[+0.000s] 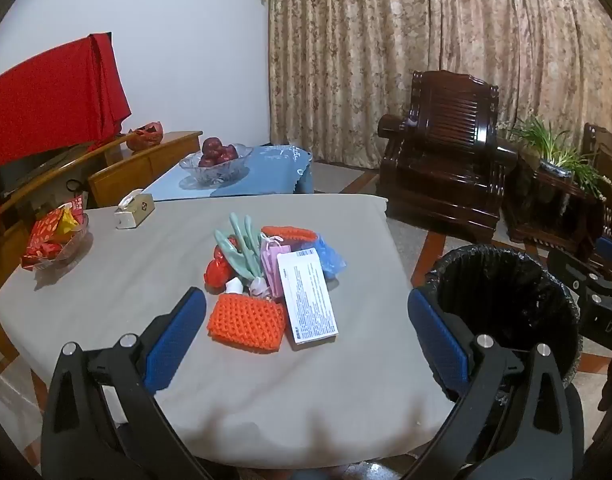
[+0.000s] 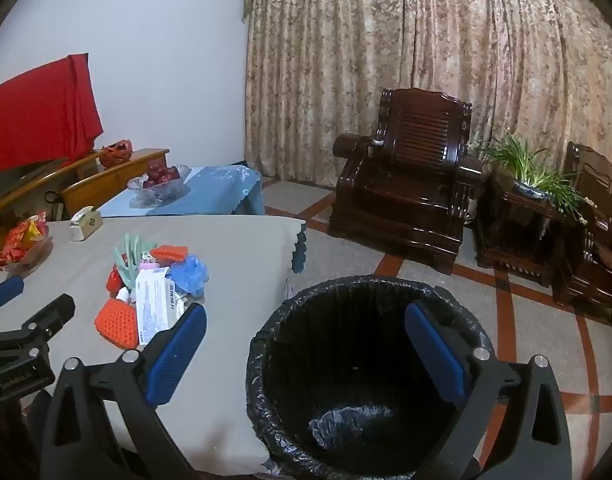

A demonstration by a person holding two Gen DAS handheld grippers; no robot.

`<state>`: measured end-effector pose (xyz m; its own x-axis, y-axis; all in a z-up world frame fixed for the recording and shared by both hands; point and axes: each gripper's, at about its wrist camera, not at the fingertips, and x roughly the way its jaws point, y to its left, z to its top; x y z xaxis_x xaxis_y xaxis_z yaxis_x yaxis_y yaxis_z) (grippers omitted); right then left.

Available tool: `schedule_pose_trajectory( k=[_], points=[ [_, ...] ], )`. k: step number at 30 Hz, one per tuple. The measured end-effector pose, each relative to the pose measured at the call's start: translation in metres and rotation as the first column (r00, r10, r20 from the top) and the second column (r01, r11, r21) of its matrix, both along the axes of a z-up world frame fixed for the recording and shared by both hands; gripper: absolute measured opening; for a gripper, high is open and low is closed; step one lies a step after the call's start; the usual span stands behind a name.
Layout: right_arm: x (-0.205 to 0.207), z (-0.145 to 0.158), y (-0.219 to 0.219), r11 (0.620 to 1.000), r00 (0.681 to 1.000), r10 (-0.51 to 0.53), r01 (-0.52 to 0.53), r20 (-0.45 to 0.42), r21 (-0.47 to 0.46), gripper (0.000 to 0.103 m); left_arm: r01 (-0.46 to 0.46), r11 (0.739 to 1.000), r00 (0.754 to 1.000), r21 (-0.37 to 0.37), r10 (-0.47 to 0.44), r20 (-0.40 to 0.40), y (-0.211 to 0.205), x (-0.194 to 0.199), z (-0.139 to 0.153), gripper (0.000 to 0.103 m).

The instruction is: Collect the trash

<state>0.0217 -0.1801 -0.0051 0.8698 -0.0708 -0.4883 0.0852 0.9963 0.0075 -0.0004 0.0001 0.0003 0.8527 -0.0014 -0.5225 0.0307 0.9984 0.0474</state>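
Note:
A pile of trash lies mid-table on the grey cloth [image 1: 105, 300]: an orange foam net [image 1: 245, 320], a white printed box [image 1: 308, 296], a pink bag [image 1: 273, 266], blue plastic [image 1: 328, 258], a green glove [image 1: 241, 250] and a red wrapper [image 1: 217, 270]. My left gripper [image 1: 306, 296] stands open just short of the pile, touching nothing. A bin with a black liner [image 2: 265, 340] stands by the table's right side. My right gripper [image 2: 306, 310] hangs open over its mouth, empty. A crumpled bluish scrap [image 2: 346, 420] lies at the bin's bottom.
A tissue box [image 1: 133, 210] and a dish of red snack packets [image 1: 53, 240] sit at the table's far left. Beyond are a glass bowl of apples [image 1: 215, 160] on a blue cloth, a dark wooden armchair [image 1: 446, 160] and a potted plant [image 1: 554, 152].

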Motion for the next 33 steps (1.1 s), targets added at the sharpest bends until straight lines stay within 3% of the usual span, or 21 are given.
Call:
schedule_pose_trajectory(
  k=[33],
  points=[
    [0.0, 0.004, -0.006, 1.0, 1.0, -0.001, 0.001, -0.001, -0.004, 0.097, 0.001, 1.0, 1.0, -0.001, -0.001, 0.003, 0.001, 0.001, 0.002, 0.098]
  ],
)
